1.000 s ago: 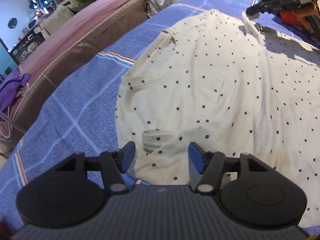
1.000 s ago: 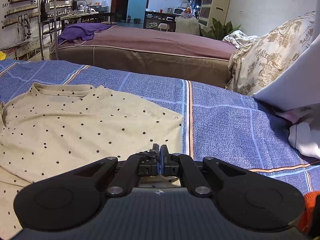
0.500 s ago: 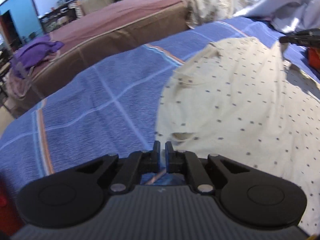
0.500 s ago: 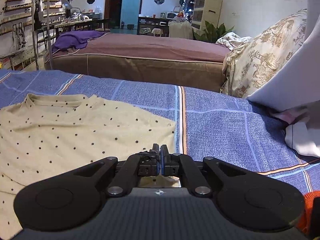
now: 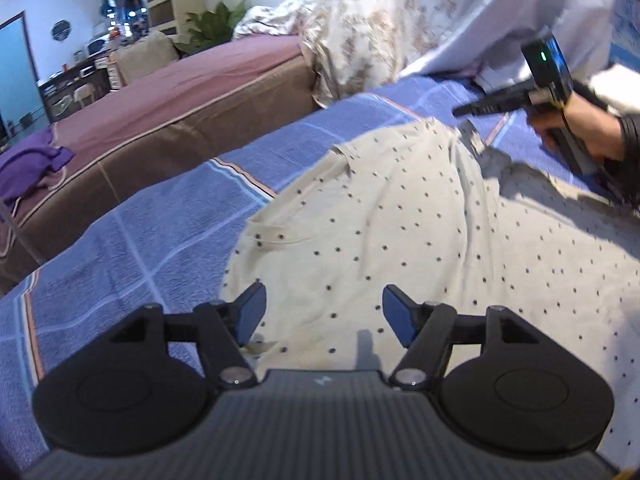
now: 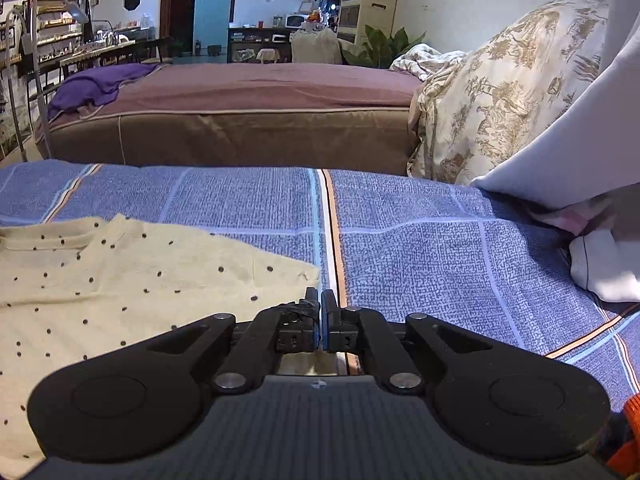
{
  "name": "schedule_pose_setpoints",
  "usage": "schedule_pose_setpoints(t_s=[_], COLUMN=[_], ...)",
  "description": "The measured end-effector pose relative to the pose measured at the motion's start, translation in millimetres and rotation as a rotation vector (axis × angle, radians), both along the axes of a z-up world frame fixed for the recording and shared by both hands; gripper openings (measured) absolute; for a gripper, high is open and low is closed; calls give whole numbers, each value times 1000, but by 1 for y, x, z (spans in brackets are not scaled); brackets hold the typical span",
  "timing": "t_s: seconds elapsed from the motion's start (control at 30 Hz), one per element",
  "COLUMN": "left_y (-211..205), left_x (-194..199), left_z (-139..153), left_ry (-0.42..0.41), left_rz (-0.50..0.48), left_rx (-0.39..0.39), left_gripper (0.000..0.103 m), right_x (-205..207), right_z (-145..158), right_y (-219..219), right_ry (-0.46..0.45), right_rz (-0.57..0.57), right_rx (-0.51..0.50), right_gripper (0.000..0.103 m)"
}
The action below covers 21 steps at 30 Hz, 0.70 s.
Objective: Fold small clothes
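Note:
A cream shirt with small dark dots lies spread on the blue checked bedspread. My left gripper is open and empty, its blue pads just above the shirt's near left edge. My right gripper is shut at the shirt's far corner; whether cloth is pinched between the pads is hidden. In the left wrist view the right gripper shows at the upper right, held in a hand, with the shirt's corner just below it. The shirt fills the left of the right wrist view.
A brown bed with a mauve sheet stands beyond the bedspread, with a purple cloth on it. A patterned pillow and white bedding lie at the right. Shelves and furniture stand at the room's back.
My left gripper went from open to shut and is open again, now over the shirt's near edge. The right gripper stayed shut and moved along the shirt's far edge toward the corner.

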<state>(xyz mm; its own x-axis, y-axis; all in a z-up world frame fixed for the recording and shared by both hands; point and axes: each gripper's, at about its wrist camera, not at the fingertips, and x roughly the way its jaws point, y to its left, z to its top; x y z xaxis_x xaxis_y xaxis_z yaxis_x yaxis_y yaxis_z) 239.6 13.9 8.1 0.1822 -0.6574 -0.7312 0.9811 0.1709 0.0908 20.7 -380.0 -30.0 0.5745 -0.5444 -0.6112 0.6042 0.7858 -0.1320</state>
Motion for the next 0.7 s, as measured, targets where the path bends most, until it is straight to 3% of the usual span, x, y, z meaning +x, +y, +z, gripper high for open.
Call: schedule_pose_setpoints(t_s=[0.03, 0.1, 0.13, 0.23, 0.3, 0.33, 0.4, 0.57, 0.6, 0.63, 0.67, 0.7], left_y=[-9, -21, -26, -27, -24, -23, -20, -8, -6, -4, -1, 2], left_x=[-4, -6, -6, -1, 2, 2, 1, 17, 25, 30, 32, 35], left_z=[-8, -26, -35, -50, -48, -47, -44, -40, -40, -40, -40, -39], left_ry=[-21, -36, -49, 0, 53, 48, 28, -8, -3, -2, -10, -22], left_rz=[-7, -27, -26, -17, -20, -10, -9, 115, 151, 181, 208, 242], left_rx=[54, 142, 177, 197, 183, 184, 187, 174, 179, 182, 182, 186], left_gripper=[66, 66, 66, 59, 33, 28, 7, 5, 5, 5, 5, 6], right_x=[-2, -15, -25, -45, -59, -64, -73, -77, -77, -78, -79, -79], right_z=[2, 8, 12, 14, 9, 7, -2, -24, -27, -28, -27, -25], right_y=[-2, -7, -7, -3, -4, -4, 2, 12, 12, 12, 13, 16], right_ry=[-8, -71, -103, -108, -100, -96, -80, -16, -9, -15, -37, -47], right_rz=[-15, -69, -76, -61, -63, -69, -57, -30, -31, -17, 20, 52], right_rx=[12, 63, 76, 80, 145, 167, 199, 218, 227, 242, 251, 227], right_gripper=[11, 55, 59, 60, 60, 60, 60, 61, 57, 47, 12, 2])
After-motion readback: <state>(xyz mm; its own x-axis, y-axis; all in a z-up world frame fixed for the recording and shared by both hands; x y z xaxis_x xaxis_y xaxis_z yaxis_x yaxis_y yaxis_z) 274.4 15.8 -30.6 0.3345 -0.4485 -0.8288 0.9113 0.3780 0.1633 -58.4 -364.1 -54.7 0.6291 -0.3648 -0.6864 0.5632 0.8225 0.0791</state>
